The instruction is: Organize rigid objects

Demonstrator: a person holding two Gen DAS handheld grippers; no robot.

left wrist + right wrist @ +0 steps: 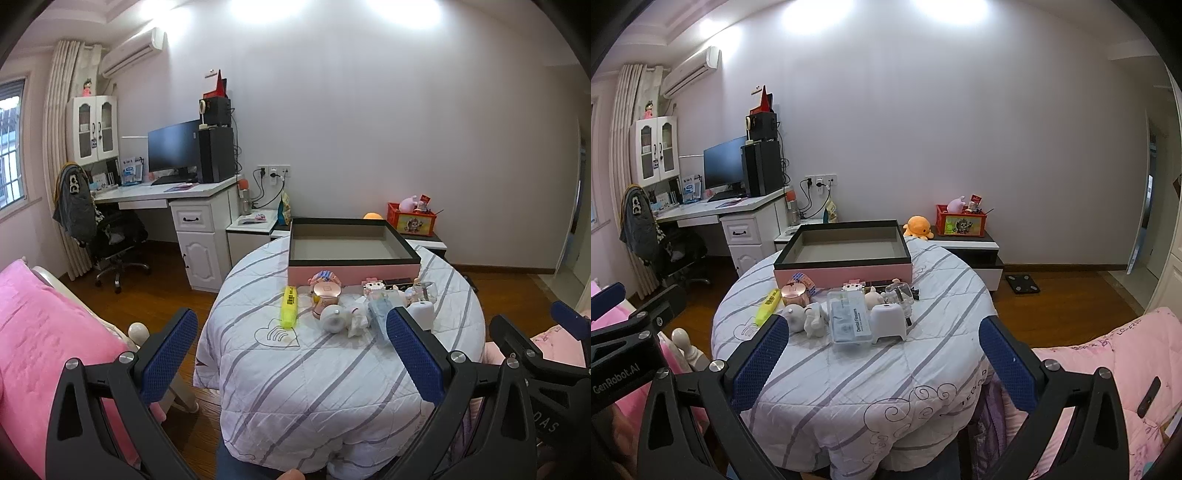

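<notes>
A round table under a striped quilt (295, 369) (849, 369) carries an empty pink box with a black rim (351, 266) (846, 271) at its far side. In front of the box lies a cluster of small objects: a yellow highlighter (289, 307) (766, 307), a rose-gold round case (327, 293) (795, 290), a white roll (331, 319), a white figurine (816, 319), a clear dental flosser box (847, 323) and a white stool-shaped piece (888, 319). My left gripper (291, 332) and right gripper (882, 332) are both open and empty, held short of the cluster.
A pink bed (44, 350) lies to the left and pink bedding (1108, 369) to the right. Behind the table stand a white desk with a monitor (173, 151), an office chair (110, 236), a low cabinet with a red toy crate (960, 221) and an orange plush (918, 227).
</notes>
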